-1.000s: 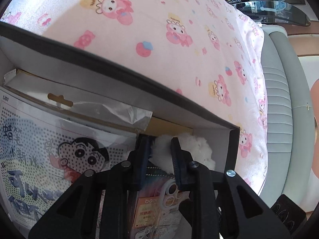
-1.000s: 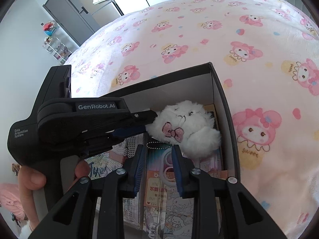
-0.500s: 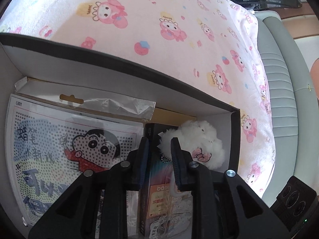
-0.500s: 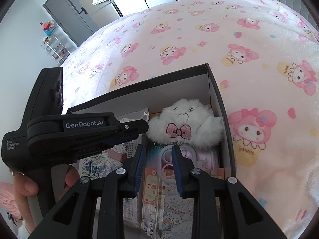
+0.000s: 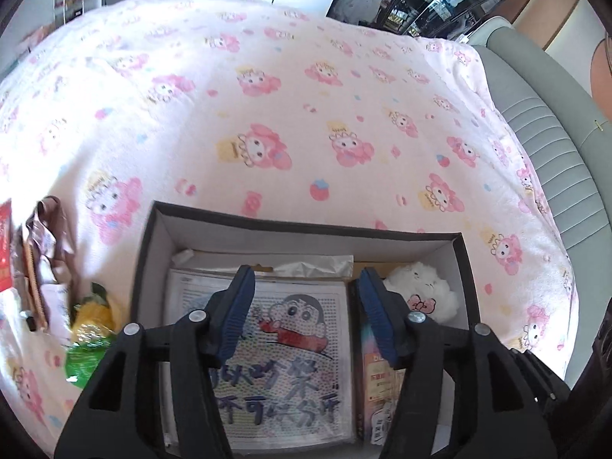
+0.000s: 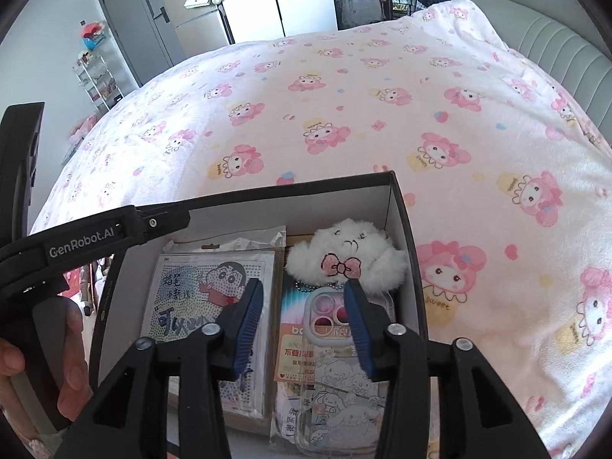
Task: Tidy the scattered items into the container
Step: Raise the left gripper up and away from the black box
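A dark box (image 5: 306, 225) with white inner walls sits on the bed. In it lie a cartoon bead kit (image 5: 290, 329), a packed phone case (image 6: 332, 344) and a white plush with a pink bow (image 6: 348, 256) in the far right corner. My left gripper (image 5: 306, 273) hangs above the bead kit, its jaws opening wide with nothing between them. Over the phone case, my right gripper (image 6: 303, 285) is opening too, and its pads touch nothing. Outside the box on the left lie a yellow-green item (image 5: 91, 329) and a brown pouch (image 5: 46, 252).
The pink cartoon bedspread (image 5: 306, 114) stretches beyond the box. A grey padded headboard (image 5: 554, 153) lines the right side. A hand (image 6: 72, 344) holds the left tool's black housing (image 6: 84, 237) by the box's left wall. A wardrobe (image 6: 130, 19) stands far back.
Both grippers have lifted up and back from the box and their jaws have spread wide. The white plush, earlier at the left gripper's tips, now lies free in the box corner.
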The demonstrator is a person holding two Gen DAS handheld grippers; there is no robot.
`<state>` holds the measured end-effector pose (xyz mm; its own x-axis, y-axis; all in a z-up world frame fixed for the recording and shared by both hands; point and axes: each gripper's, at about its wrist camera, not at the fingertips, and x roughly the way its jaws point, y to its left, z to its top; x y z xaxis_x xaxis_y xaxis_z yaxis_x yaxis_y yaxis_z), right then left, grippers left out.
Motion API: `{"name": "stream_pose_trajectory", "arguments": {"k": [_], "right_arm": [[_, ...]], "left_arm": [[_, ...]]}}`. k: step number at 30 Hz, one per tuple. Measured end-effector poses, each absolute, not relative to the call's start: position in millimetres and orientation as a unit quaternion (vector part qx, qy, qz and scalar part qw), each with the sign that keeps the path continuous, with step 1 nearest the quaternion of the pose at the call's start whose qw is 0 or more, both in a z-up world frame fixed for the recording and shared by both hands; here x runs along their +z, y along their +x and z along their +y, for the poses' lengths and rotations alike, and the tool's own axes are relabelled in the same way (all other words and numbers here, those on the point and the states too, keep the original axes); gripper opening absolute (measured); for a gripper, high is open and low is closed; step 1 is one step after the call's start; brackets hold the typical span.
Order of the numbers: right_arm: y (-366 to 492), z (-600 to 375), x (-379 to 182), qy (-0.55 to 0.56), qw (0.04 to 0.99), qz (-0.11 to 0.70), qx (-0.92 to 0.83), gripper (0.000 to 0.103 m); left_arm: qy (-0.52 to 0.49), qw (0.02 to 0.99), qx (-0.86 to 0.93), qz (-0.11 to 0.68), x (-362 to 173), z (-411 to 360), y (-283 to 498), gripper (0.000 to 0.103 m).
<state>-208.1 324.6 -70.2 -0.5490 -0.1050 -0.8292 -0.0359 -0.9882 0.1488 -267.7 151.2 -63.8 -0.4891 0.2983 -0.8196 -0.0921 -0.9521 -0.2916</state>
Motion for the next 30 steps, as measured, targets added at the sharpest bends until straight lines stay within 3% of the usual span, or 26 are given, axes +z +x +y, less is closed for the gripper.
{"name": "stream_pose_trajectory", "arguments": {"k": [1, 4, 8, 10, 16, 30], "right_arm": [[-204, 320, -62, 0.47, 0.021, -0.073, -0.879, 0.06], [-191, 305, -34, 0.453, 0.019, -0.064, -0.889, 0.06], [-165, 285, 7, 0.417, -0.006, -0.051, -0.908, 0.07], [-148, 278, 24, 0.397, -0.016, -0.053, -0.916, 0.076], [-85, 253, 56, 0.365, -0.038, -0.06, -0.928, 0.077], [27, 214, 34, 0.352, -0.052, -0.035, -0.934, 0.081]], "left_arm": [[-0.481, 0.109, 0.864, -0.098, -58, 148, -267, 0.072], [-0.45, 0.095, 0.884, -0.079, -34, 133, -251, 0.094], [-0.407, 0.093, 0.907, -0.052, 6, 115, -219, 0.096], [-0.385, 0.09, 0.917, -0.04, 28, 106, -197, 0.102], [-0.349, 0.076, 0.934, -0.004, 69, 81, -126, 0.103], [-0.342, 0.037, 0.939, 0.003, 34, 51, 6, 0.103]]}}
